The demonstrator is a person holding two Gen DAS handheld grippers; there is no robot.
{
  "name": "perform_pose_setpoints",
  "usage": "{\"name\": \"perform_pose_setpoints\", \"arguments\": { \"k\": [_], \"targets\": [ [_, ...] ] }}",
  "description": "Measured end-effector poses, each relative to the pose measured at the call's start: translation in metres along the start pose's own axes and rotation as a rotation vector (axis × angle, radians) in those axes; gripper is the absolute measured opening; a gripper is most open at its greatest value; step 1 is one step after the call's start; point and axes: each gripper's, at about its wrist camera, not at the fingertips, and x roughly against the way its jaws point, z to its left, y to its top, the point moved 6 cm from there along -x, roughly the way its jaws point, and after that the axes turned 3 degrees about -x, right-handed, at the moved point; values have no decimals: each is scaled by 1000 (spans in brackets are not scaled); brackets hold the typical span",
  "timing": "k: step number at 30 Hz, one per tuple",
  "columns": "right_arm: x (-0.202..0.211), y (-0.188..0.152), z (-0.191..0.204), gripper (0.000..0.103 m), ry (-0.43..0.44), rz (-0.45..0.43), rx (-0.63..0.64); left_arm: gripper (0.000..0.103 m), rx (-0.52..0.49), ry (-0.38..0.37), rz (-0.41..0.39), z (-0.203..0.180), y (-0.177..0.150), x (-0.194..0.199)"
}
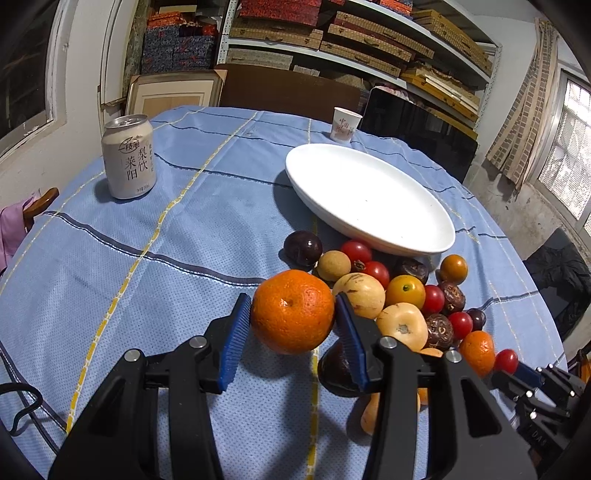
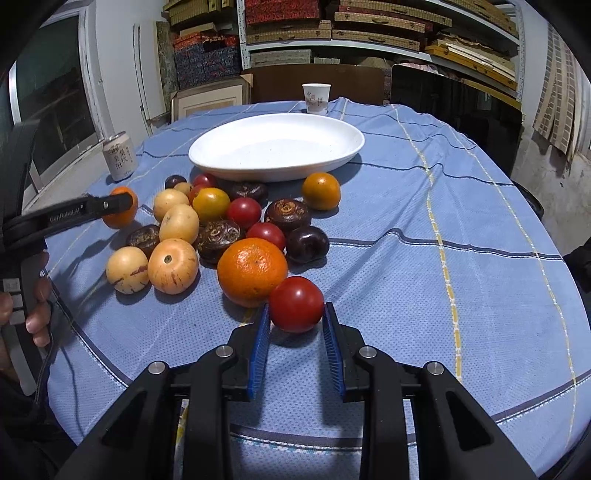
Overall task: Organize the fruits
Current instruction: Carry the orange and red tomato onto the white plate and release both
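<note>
1. While the left gripper (image 1: 293, 314) clamps a dimpled round mandarin (image 1: 292, 311), the right gripper (image 2: 296, 314) pinches a glossy red tomato (image 2: 296, 303).
2. The smooth oval white plate (image 2: 332, 157) lies at twelve o'clock from the fruit heap.
3. A woven blue checked tablecloth (image 2: 424, 266) covers the table; box-stacked shelves (image 2: 369, 33) stand behind.

Bright orange mandarin (image 1: 292, 312) between the left gripper's (image 1: 291, 325) blue pads, a glossy red tomato (image 2: 296, 303) between the right gripper's (image 2: 296, 332) blue pads. Beyond both, a plain white plate (image 2: 347, 147) on the light-blue tablecloth (image 2: 424, 229), crossed by yellow, white and dark-blue lines.
</note>
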Motion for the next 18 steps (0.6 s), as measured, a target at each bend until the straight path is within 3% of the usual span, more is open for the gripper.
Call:
{"name": "perform_pose_setpoints", "arguments": {
  "k": [9, 14, 18],
  "targets": [
    [18, 33, -13, 29, 50, -42, -24, 46, -18, -27, 37, -5, 7, 10],
    [17, 93, -22, 29, 65, -83, 3, 46, -101, -33, 9, -25, 52, 13],
    [-5, 154, -14, 29, 86, -125, 69, 47, -151, -60, 17, -43, 105, -15]
  ]
}}
